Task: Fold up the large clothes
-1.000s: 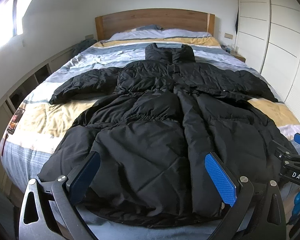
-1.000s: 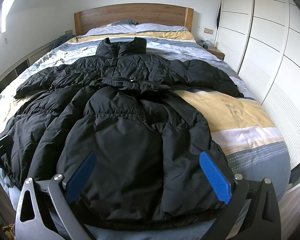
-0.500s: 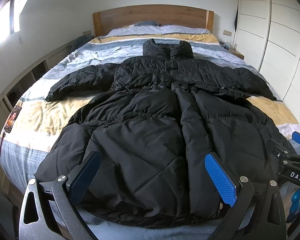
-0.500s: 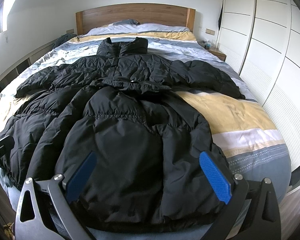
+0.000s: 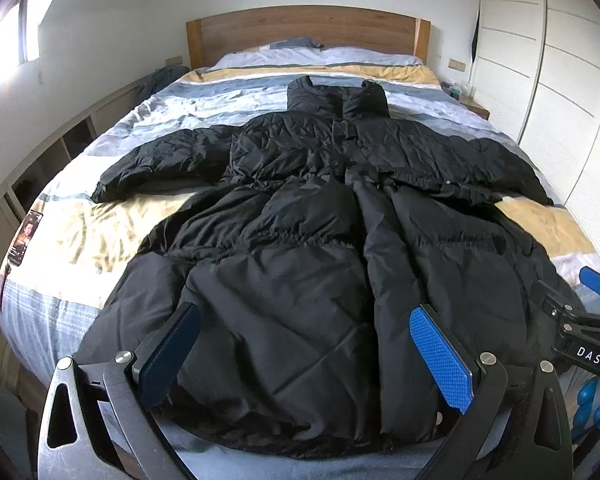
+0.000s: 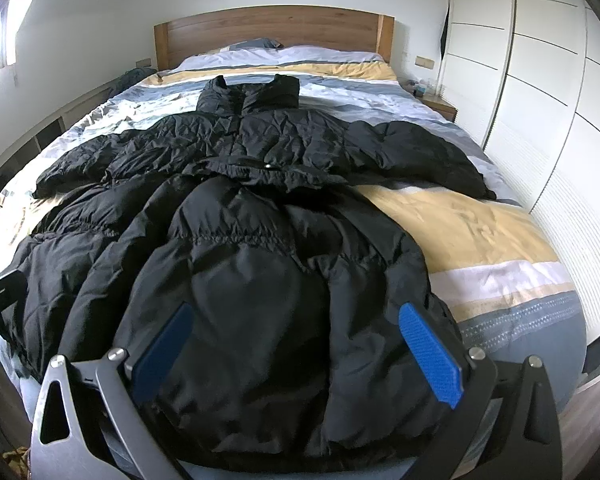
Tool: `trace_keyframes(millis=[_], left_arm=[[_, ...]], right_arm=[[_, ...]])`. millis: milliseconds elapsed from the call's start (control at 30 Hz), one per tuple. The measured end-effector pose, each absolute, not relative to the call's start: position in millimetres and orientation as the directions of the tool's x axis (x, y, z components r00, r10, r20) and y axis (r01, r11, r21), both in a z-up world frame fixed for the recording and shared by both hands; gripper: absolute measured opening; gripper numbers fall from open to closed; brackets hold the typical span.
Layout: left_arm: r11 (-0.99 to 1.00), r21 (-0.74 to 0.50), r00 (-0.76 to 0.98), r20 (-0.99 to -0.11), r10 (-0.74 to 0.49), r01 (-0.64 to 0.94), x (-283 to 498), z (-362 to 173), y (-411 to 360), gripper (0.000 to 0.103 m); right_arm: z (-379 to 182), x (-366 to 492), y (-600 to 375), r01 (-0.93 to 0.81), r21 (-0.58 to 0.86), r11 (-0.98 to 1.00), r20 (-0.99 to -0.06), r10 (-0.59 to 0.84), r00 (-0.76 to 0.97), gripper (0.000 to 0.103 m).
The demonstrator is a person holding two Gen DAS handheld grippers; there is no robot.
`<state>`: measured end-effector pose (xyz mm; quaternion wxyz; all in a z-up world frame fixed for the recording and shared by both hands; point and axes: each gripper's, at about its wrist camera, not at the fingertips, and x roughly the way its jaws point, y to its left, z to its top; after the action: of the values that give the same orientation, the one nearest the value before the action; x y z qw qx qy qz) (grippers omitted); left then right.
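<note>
A long black puffer coat (image 5: 324, 240) lies spread flat on the bed, collar toward the headboard, sleeves out to both sides, hem at the foot edge. It also fills the right wrist view (image 6: 244, 248). My left gripper (image 5: 304, 352) is open and empty, hovering over the hem's left half. My right gripper (image 6: 296, 348) is open and empty over the hem's right half. The right gripper also shows at the right edge of the left wrist view (image 5: 580, 320).
The bed has a striped blue, white and yellow cover (image 6: 492, 248) and a wooden headboard (image 5: 304, 28). White wardrobe doors (image 6: 540, 92) run along the right. Low shelving (image 5: 40, 168) lines the left wall. A nightstand (image 6: 440, 106) stands at the far right.
Both views have risen and pulled slightly back from the foot of the bed, so more of the coat and bed shows. The coat has not moved. Both grippers stay open.
</note>
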<state>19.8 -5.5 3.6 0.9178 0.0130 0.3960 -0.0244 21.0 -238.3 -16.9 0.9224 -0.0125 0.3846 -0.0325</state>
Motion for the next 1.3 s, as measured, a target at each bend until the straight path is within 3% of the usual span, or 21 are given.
trace_keyframes(millis=[267, 500, 700, 1067, 1300], left_arm=[[0.999, -0.027, 0.723, -0.689, -0.052, 0.046, 45.6, 60.8, 13.8, 0.103], [0.999, -0.013, 0.819, -0.572, -0.042, 0.042, 79.4, 150.6, 23.4, 0.103], [0.999, 0.023, 0.834, -0.551, 0.032, -0.023, 122.1, 165.0, 29.8, 0.103], [0.971, 0.128, 0.827, -0.509, 0.238, -0.201, 220.7, 159.7, 66.0, 0.103], [0.957, 0.142, 0.793, -0.537, 0.288, -0.252, 271.1, 126.8, 80.0, 0.103]], right_arm=[[28.6, 44.9, -245.6, 0.03, -0.031, 0.999, -0.664, -0.043, 0.747, 0.103], [96.0, 79.4, -268.8, 0.055, -0.007, 0.998, -0.567, -0.049, 0.822, 0.103], [124.8, 120.5, -305.2, 0.103, 0.027, 0.994, -0.517, -0.075, 0.853, 0.103], [52.3, 208.5, -413.1, 0.275, 0.116, 0.955, -0.68, -0.125, 0.723, 0.103], [-21.1, 243.9, -483.2, 0.378, 0.273, 0.885, -0.762, -0.041, 0.646, 0.103]])
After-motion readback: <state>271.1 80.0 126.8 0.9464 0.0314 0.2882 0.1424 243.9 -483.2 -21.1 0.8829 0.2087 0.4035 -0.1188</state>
